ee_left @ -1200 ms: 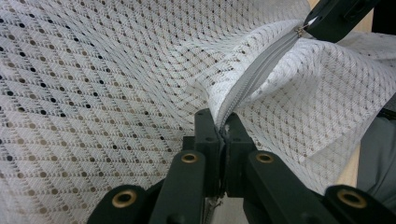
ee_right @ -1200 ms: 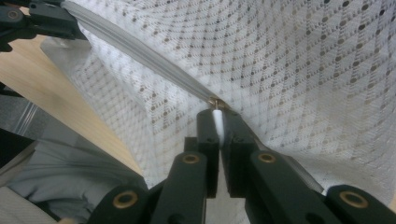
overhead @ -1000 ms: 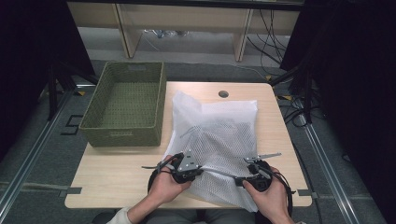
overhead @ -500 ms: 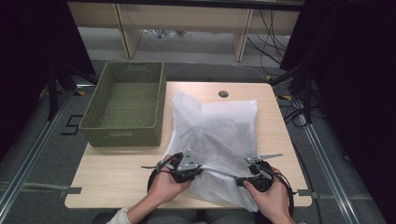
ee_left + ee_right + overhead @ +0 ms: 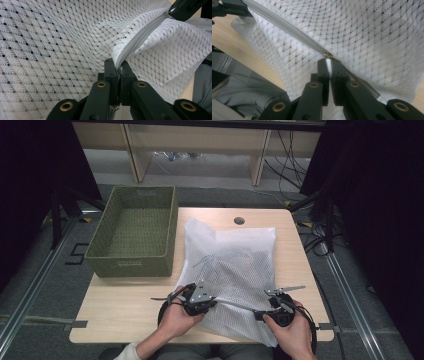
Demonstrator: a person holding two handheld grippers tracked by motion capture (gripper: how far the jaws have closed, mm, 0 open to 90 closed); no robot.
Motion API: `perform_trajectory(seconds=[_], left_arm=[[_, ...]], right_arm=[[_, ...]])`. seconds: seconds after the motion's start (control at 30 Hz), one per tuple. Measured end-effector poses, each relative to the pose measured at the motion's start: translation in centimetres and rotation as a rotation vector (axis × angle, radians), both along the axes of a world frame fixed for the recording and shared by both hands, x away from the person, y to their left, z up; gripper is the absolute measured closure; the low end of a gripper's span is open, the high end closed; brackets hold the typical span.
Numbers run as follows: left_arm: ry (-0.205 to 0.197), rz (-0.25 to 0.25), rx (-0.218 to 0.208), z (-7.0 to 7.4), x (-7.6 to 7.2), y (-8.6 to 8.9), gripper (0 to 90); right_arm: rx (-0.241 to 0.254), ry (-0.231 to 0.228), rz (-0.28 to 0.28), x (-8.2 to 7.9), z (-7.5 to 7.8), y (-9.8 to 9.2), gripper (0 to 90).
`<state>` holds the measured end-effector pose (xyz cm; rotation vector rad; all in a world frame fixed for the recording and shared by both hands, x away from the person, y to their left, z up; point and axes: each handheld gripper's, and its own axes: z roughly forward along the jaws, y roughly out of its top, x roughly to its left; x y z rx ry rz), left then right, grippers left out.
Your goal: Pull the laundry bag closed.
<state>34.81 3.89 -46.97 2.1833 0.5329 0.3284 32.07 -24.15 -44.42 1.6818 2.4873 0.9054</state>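
On the left stands a green woven basket [image 5: 134, 235], partly over the bench [image 5: 120, 300] edge. Beside it lies a white mesh laundry bag [image 5: 235, 265], flat on the bench, with small holes all over and a grey zipper [image 5: 140, 35] along its near edge. The left hand-held gripper [image 5: 205, 301] is closed tight on the zipper's end. The right hand-held gripper [image 5: 270, 306] is closed on the white zipper pull [image 5: 328, 65], and the zipper is stretched between them.

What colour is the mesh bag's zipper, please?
The zipper is light grey, clearest in the right gripper view.
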Motion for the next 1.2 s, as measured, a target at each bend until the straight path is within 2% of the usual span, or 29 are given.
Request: perform_trajectory(seconds=[0.03,0.17,0.37,0.4,0.5,0.53,0.57,0.6,0.7,0.73,0.77,0.83,0.87,0.93,0.97,1.03,1.13,1.17,1.2], left_arm=[[0.0,0.0,0.0,0.0,0.0,0.0,87.3],[0.001,0.0,0.0,0.0,0.0,0.0,87.3],[0.004,-0.001,-0.007,0.0,0.0,0.0,87.3],[0.004,-0.001,-0.007,0.0,0.0,0.0,87.3],[0.004,-0.002,-0.009,0.0,0.0,0.0,87.3],[0.009,-0.006,-0.002,0.0,0.1,0.1,87.3],[-0.002,0.004,-0.005,0.0,0.0,0.1,87.3],[-0.001,0.003,-0.004,0.0,0.0,0.1,87.3],[-0.001,0.002,-0.004,0.0,0.0,0.1,87.3],[0.003,0.007,-0.017,-0.1,0.0,0.0,87.3],[0.0,0.001,-0.003,0.0,0.0,0.1,87.3],[-0.001,0.001,-0.003,0.0,0.0,0.1,87.3],[0.002,0.007,-0.015,-0.1,0.0,0.0,87.3],[-0.001,0.002,-0.003,0.0,0.0,0.1,87.3],[-0.001,0.001,-0.002,0.0,0.0,0.1,87.3],[-0.004,0.003,-0.003,-0.1,0.0,0.0,87.3],[0.001,0.002,-0.002,-0.1,0.0,0.0,87.3],[0.002,0.003,-0.003,-0.1,0.0,0.0,87.3],[0.002,0.004,-0.004,-0.1,0.0,0.0,87.3]], right_arm=[[0.004,0.009,-0.019,-0.1,0.1,0.1,88.0],[0.013,0.006,-0.019,-0.1,0.0,0.2,88.0],[-0.002,0.005,-0.021,-0.2,0.0,0.1,88.0],[-0.011,-0.028,0.012,0.0,-0.3,-0.2,88.0],[-0.009,-0.018,-0.001,0.0,-0.3,-0.2,88.0],[0.006,-0.013,-0.011,-0.1,-0.3,-0.1,88.0],[0.0,-0.012,-0.012,-0.1,-0.2,-0.2,88.0],[0.003,-0.021,-0.018,-0.2,-0.3,-0.1,88.0],[-0.004,-0.01,-0.009,-0.1,-0.2,-0.3,88.0],[-0.002,-0.01,-0.001,0.0,-0.2,-0.4,88.0],[0.007,-0.009,0.004,0.0,-0.3,-0.5,88.0],[-0.002,-0.01,-0.007,-0.1,-0.2,-0.5,88.0],[0.005,-0.005,0.007,-0.1,-0.3,-0.6,87.9],[0.002,-0.002,-0.007,-0.1,-0.3,-0.7,88.0],[0.001,0.011,-0.035,-0.3,-0.2,-0.5,88.0],[0.006,0.017,-0.038,-0.3,-0.2,-0.6,88.0],[0.003,0.007,-0.047,-0.4,-0.3,-0.8,88.0],[0.001,-0.008,-0.034,-0.3,-0.5,-0.9,88.0],[0.002,-0.001,-0.046,-0.4,-0.3,-0.9,88.0]])
